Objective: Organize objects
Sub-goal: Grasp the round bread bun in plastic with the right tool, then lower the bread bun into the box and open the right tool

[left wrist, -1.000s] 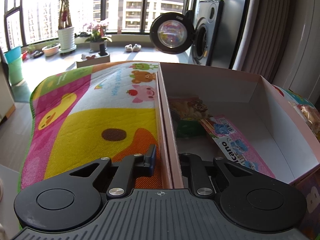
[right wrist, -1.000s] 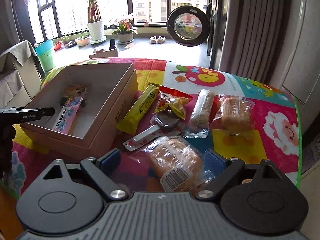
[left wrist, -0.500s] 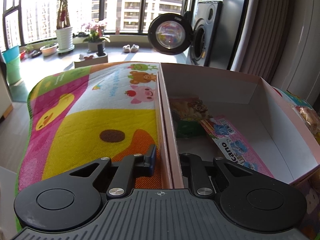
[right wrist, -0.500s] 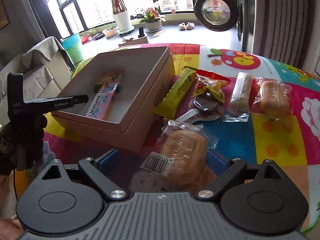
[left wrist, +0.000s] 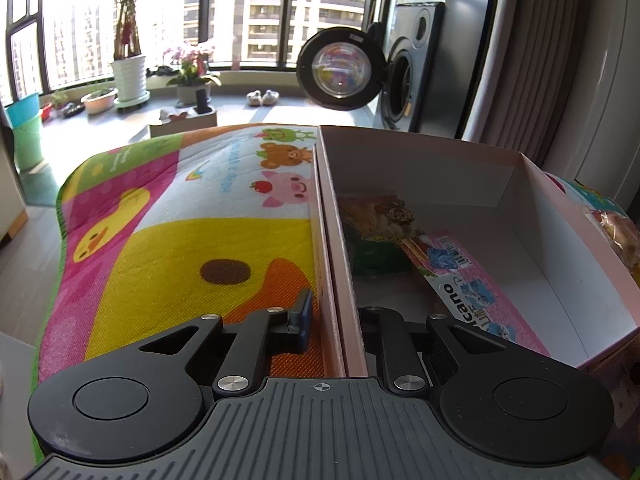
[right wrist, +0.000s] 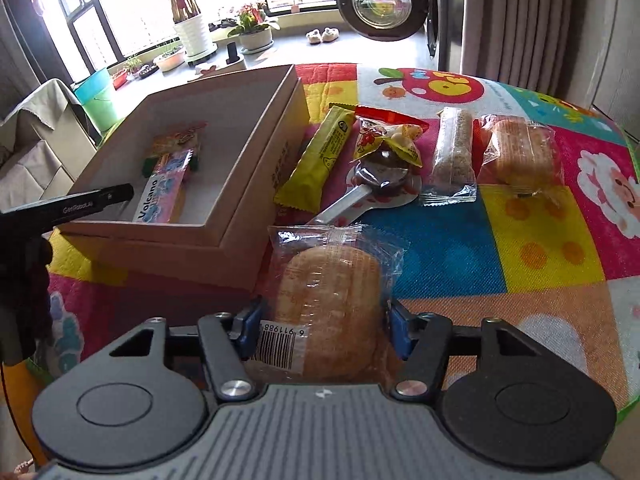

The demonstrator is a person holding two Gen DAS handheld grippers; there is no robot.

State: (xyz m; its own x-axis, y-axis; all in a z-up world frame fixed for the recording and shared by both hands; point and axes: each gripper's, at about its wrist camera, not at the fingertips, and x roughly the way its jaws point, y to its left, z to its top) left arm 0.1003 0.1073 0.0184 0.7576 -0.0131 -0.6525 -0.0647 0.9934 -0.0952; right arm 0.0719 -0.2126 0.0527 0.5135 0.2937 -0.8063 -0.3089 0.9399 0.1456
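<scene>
My left gripper (left wrist: 338, 320) is shut on the near left wall of the open pink box (left wrist: 440, 168), one finger outside and one inside. In the box lie a pink Volcano packet (left wrist: 472, 292) and a yellow-green snack bag (left wrist: 380, 220). My right gripper (right wrist: 325, 326) is shut on a wrapped bread bun (right wrist: 328, 288), held above the mat just right of the box (right wrist: 280, 152). One of the left gripper's fingers (right wrist: 100, 200) shows at the box's near corner.
On the colourful mat (right wrist: 540, 240) right of the box lie a yellow bar (right wrist: 316, 164), a red snack bag (right wrist: 390, 136), a round chocolate lollipop (right wrist: 380, 178), a sesame bar (right wrist: 452, 156) and a second wrapped bun (right wrist: 518, 152). A washing machine and potted plants stand beyond.
My right gripper's fingers have shut on the wrapped bun and carried it up and left, closer to the box. The left gripper stays clamped on the box wall.
</scene>
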